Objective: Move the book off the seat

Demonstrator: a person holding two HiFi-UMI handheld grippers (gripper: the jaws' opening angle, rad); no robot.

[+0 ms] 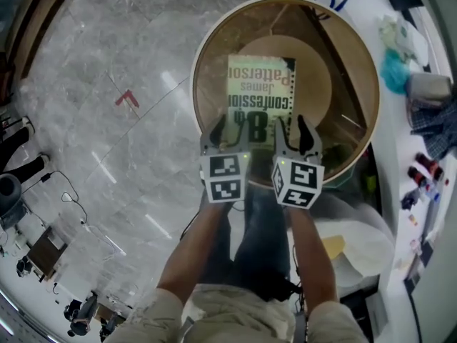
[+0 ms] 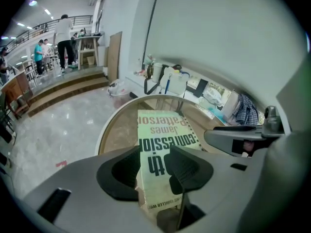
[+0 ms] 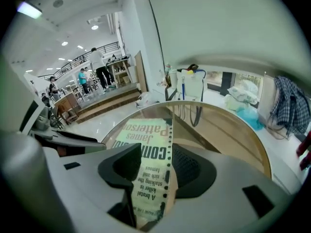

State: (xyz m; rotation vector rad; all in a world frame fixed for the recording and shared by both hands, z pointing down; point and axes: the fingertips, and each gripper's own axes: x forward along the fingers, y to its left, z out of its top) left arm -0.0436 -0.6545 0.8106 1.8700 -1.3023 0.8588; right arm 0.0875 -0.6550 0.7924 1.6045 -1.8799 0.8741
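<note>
A pale green paperback (image 1: 260, 84) lies face up on the round seat with a wooden rim (image 1: 196, 84). My left gripper (image 1: 227, 126) straddles the book's near left corner and my right gripper (image 1: 293, 127) its near right corner. In the left gripper view the book (image 2: 163, 130) runs up between the jaws of the left gripper (image 2: 154, 165): one pad is beside its edge, the other over the cover. The right gripper view mirrors this, with the book (image 3: 146, 130) in the right gripper (image 3: 154, 166). I see no pad pressing; both stand open.
A white counter along the right carries a teal bundle (image 1: 395, 70), checked cloth (image 1: 432, 127) and small bottles (image 1: 421, 174). A white bag (image 1: 357, 241) sits by my right leg. Grey marble floor (image 1: 107, 120) spreads to the left. People (image 2: 63, 38) stand far off by steps.
</note>
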